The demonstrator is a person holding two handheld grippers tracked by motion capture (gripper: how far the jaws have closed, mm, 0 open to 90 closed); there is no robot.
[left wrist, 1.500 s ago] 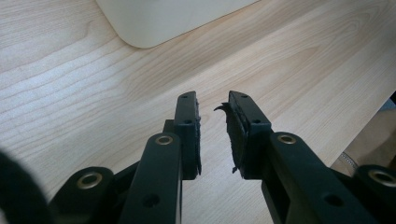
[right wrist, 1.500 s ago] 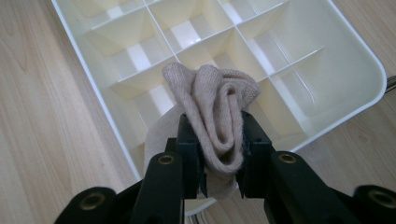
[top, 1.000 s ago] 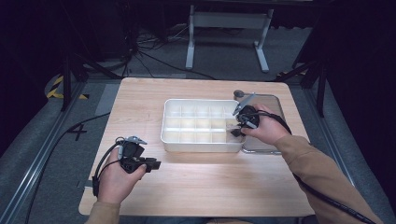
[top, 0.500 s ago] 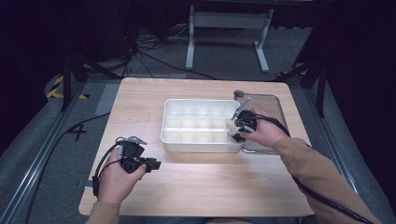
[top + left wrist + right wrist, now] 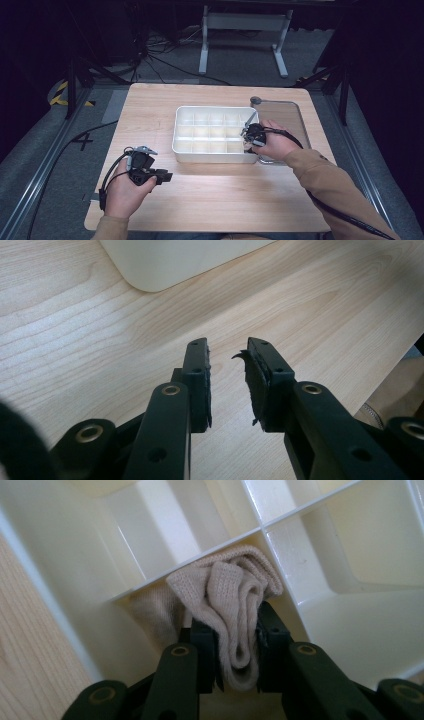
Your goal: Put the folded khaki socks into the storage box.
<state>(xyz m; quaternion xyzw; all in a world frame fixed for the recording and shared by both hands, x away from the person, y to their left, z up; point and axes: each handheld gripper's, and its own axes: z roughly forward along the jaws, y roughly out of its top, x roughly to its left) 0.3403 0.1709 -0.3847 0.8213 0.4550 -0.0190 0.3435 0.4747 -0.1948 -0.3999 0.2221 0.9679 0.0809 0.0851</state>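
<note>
Right gripper view showed the right gripper (image 5: 235, 645) clamped on a bunched beige sock (image 5: 235, 605), pressed against a divider inside the tray (image 5: 310, 515). High view placed that at the tray's near right corner. Nearer, left of the tray, the left gripper (image 5: 227, 372) stood parted over bare table (image 5: 75, 340).

A beige knitted sock (image 5: 235, 600), soft and bunched into folds, is pinched between the two black pads of the right claw (image 5: 235, 672). It hangs into a near right compartment of the white divided tray (image 5: 185, 145), its upper folds pressed against a divider wall. The tray sits right of centre on the wooden surface (image 5: 200, 200).
</note>
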